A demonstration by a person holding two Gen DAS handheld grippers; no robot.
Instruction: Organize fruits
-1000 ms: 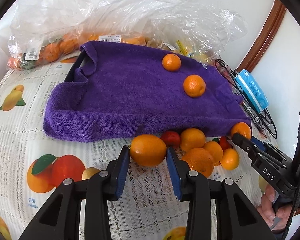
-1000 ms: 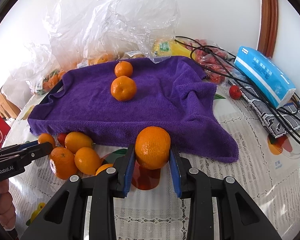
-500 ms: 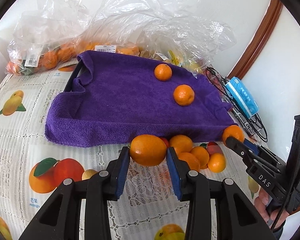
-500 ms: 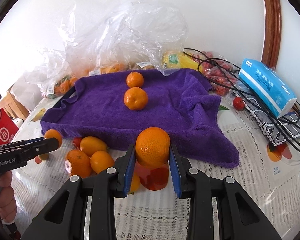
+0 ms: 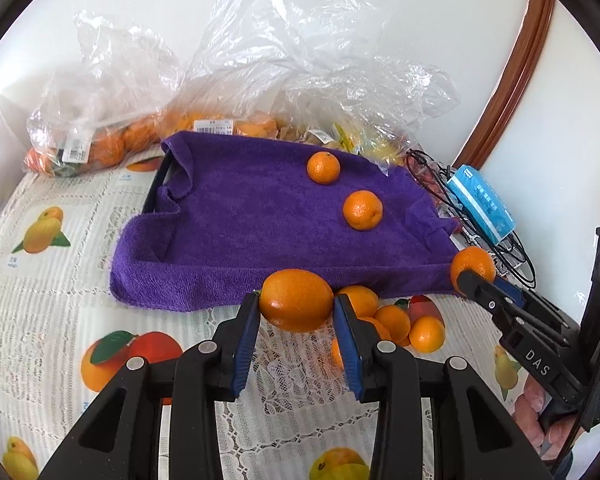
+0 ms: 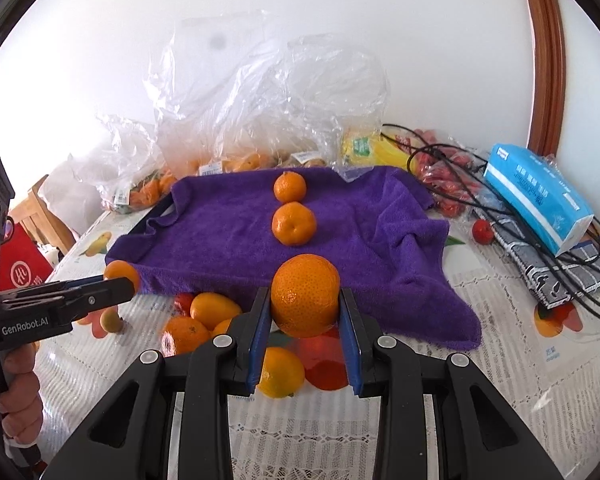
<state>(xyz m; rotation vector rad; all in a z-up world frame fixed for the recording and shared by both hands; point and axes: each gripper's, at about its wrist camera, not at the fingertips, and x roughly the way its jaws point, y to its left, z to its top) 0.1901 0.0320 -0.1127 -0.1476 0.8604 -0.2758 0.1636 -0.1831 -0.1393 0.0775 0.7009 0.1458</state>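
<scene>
Holding fruit in both grippers. Left gripper pinching smooth orange, right gripper pinching bumpy orange, both just in front of purple towel. Two oranges already on towel. Pile by towel's front edge left to move. Task looks early.

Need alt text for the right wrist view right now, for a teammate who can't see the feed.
The right gripper is shut on an orange, held in front of a purple towel where two smaller oranges sit. Loose fruit lies on the table below; at left, the left gripper holds another orange.
</scene>
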